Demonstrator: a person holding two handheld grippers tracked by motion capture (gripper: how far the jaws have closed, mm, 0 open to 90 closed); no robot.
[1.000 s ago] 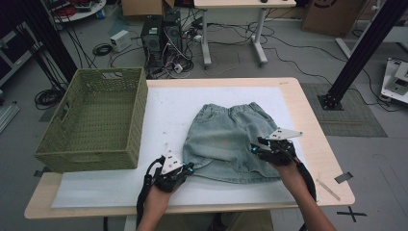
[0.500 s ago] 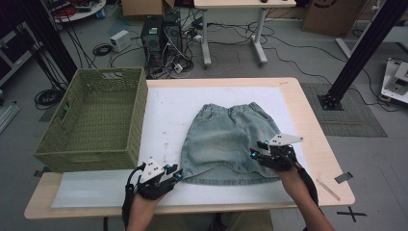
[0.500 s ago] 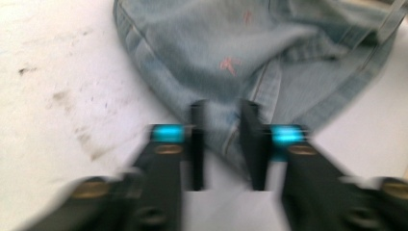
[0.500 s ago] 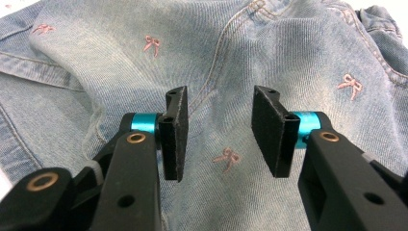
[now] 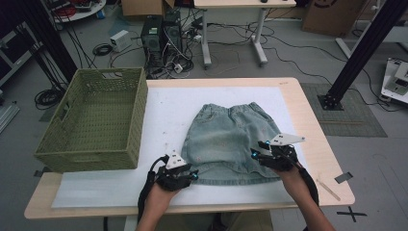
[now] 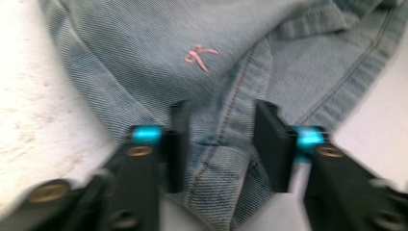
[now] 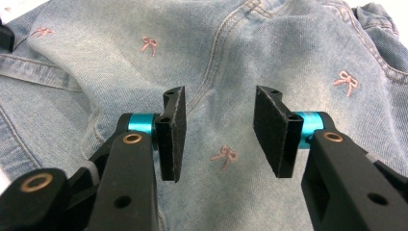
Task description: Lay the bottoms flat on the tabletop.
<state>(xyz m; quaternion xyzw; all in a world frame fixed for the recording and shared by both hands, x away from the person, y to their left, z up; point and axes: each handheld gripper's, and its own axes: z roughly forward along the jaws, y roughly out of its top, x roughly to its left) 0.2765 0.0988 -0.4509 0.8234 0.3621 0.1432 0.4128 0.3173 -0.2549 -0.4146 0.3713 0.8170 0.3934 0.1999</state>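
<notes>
1. High view. Left gripper [image 5: 195,174] at the near left hem corner of the denim skirt [image 5: 228,137]; right gripper [image 5: 254,153] over the skirt's near right part. Skirt spread flat on the white mat [image 5: 163,103], waistband far, hem near, with the green basket [image 5: 139,113] off to its left and apart from it.
2. Left gripper view, somewhat blurred. Jaws spread, having just been closing a little, with the hem corner and a stitched seam of the skirt [image 6: 144,43] between them; pads not yet pressing on the cloth.
3. Right gripper view. Jaws spread above the flat denim [image 7: 288,48] with its pink bows [image 7: 347,81]; a curved seam running between the pads, nothing pinched.
4. Handling, as judged. Soft and limp, fairly light, neither fragile nor slippery. Thicker and stiffer along hem, side seams and waistband, hence the surest places to take hold. Best gripped at the two hem corners or side edges, both layers together. A pinch in mid-panel likely to lift the top layer alone and leave the rest sagging.
</notes>
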